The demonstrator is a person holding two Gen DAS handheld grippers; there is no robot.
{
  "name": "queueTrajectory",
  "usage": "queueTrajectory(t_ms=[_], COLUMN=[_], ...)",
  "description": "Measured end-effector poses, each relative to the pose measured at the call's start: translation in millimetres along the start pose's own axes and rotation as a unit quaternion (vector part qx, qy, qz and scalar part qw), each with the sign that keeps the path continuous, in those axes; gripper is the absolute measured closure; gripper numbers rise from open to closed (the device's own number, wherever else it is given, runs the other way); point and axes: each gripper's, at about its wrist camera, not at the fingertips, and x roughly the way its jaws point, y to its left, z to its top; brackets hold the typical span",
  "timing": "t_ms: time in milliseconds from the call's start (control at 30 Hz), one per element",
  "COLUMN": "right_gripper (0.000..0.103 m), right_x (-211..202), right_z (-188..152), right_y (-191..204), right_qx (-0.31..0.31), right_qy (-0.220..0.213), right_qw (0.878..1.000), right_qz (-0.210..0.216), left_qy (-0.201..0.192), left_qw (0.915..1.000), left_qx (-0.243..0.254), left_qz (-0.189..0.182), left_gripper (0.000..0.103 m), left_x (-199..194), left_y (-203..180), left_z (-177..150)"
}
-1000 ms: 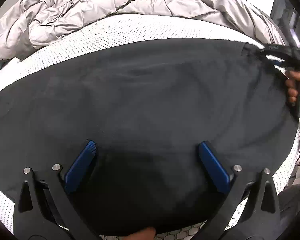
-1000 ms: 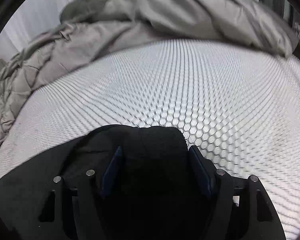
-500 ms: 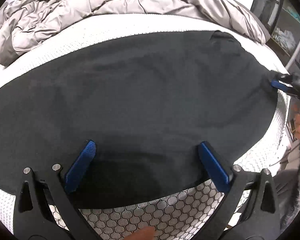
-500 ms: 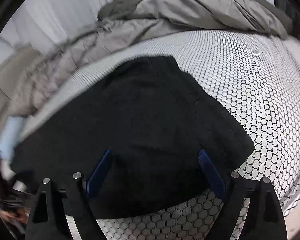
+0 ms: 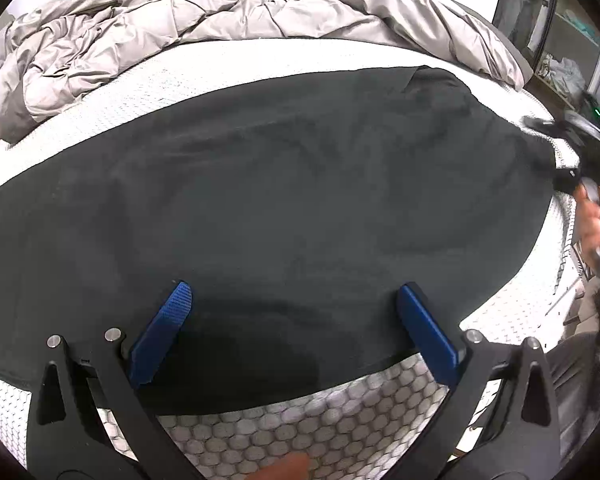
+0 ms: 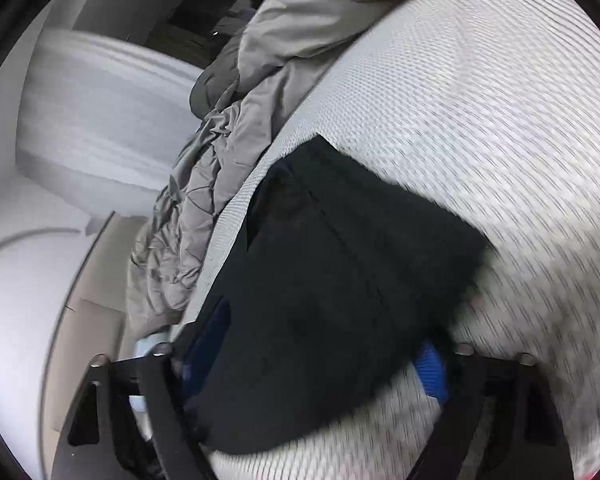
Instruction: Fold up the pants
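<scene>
The left gripper (image 5: pixel 296 332) is hovering with jaws spread wide, gripping nothing; the one pair of black pants (image 5: pixel 260 208) is lying flat just beyond and between its blue pads, long axis running crosswise to them, on the bed (image 5: pixel 300 432). The right gripper (image 6: pixel 316 356) is closing its jaws around the pants' end; whether the pads are pressing cannot be told. Farther off, one grey duvet (image 5: pixel 180 12) is lying rumpled.
</scene>
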Motion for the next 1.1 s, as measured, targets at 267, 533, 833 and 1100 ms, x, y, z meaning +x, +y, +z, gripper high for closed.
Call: queueTrajectory(t_ms=[267, 533, 833, 1100], right_gripper=[0.083, 0.052, 0.032, 0.019], right_x=[21.2, 108.6, 127.3, 116.0], right_z=[-15.7, -124.1, -182.4, -116.1], right_y=[105.9, 285.7, 267.4, 168.9], right_qx=[-0.172, -0.393, -0.481, -0.337], right_qy=[-0.048, 0.09, 0.224, 0.157], right_qw=[0.983, 0.912, 0.842, 0.927], right_qz=[-0.045, 0.077, 0.095, -0.048], left_qy=[-0.02, -0.044, -0.106, -0.048], left_qw=[0.9964, 0.98, 0.96, 0.9708], left_qx=[-0.063, -0.168, -0.243, -0.233], left_qz=[0.053, 0.098, 0.092, -0.034], left_gripper=[0.001, 0.001, 0.001, 0.029], left_x=[-26.9, -62.4, -107.3, -56.7], left_y=[56.9, 156.0, 214.9, 174.9], left_z=[-7.5, -20.5, -35.6, -10.4])
